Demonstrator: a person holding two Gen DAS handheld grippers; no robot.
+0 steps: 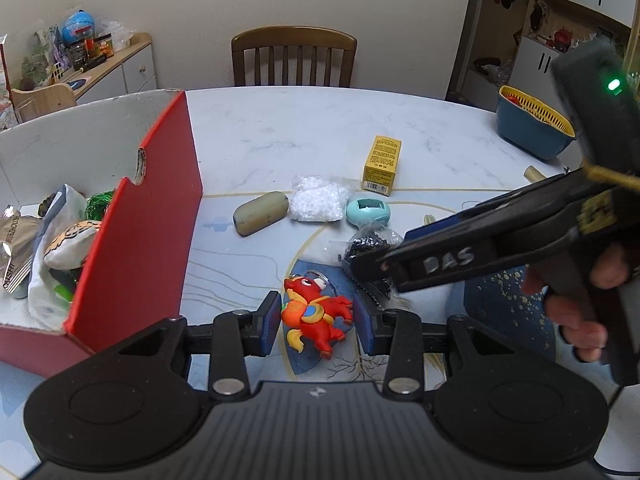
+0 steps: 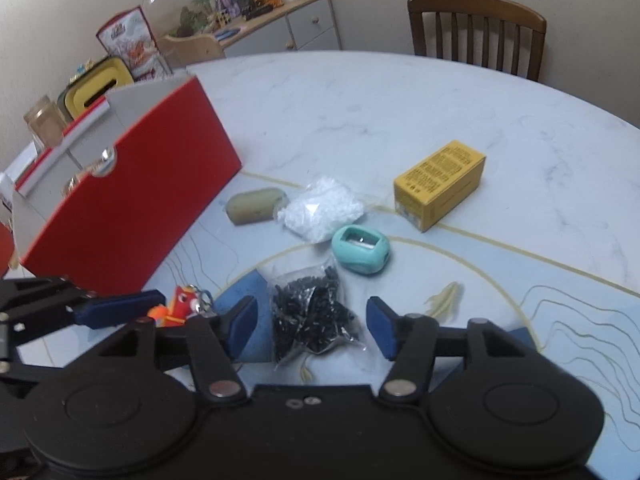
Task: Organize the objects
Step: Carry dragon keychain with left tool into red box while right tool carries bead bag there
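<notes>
A red horse keychain toy lies on the table between the open pads of my left gripper; it also shows in the right wrist view. My right gripper is open around a clear bag of black beads, also seen in the left wrist view. The red box at the left holds several items. On the table lie an olive pouch, a bag of white bits, a teal sharpener and a yellow carton.
A wooden chair stands at the table's far side. A blue and yellow strainer basket sits at the far right. A sideboard with clutter is at the back left. The marble table stretches beyond the objects.
</notes>
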